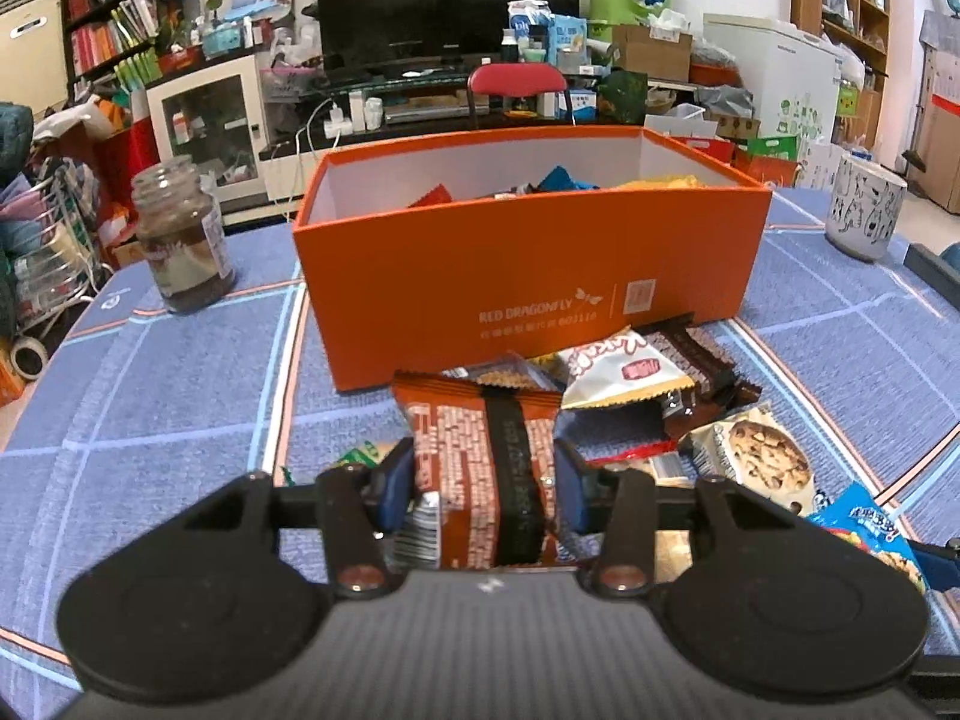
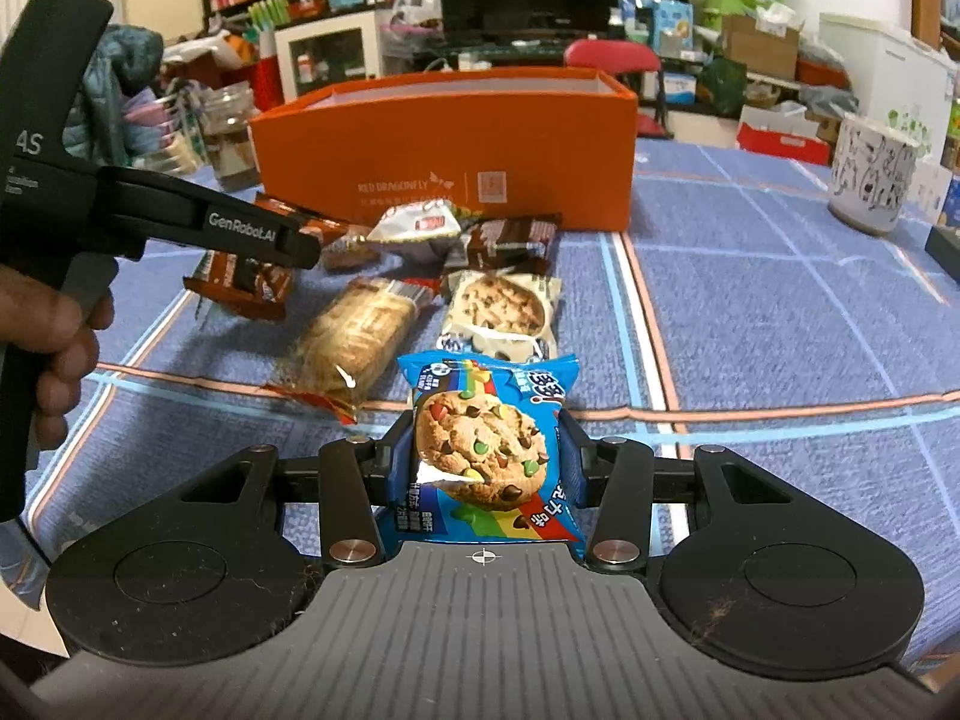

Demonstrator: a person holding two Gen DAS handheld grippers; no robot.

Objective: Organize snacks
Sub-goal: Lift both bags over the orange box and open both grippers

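A brown snack packet (image 1: 480,468) is being held crosswise between the fingers of the left gripper (image 1: 485,483), closed on its two sides, just in front of the orange box (image 1: 528,264) on the table (image 1: 150,396). A blue cookie packet (image 2: 489,450) is being pinched the same way by the right gripper (image 2: 487,456), its fingers closed against the packet's long edges, nearer the table's front edge.

Both packets are judged to be light, soft foil wrappers around brittle biscuits; the film is likely slippery and is being dented slightly at the sides, so a gentle squeeze across the middle, where the contents give body, is thought safer than a hold on the crimped ends, and a hard squeeze could crack what is inside.

In the left wrist view the inside of the box is being shown, with several wrappers already lying in it, along with a glass jar (image 1: 183,240) to its left. That interior is hidden in the right wrist view, where only the outer wall is seen. In the right wrist view the loose pile is being laid out more fully: a clear-wrapped biscuit pack (image 2: 354,342), a white chocolate-chip cookie packet (image 2: 501,306) and a dark brown bar (image 2: 510,237), with the left gripper seen side-on above them.
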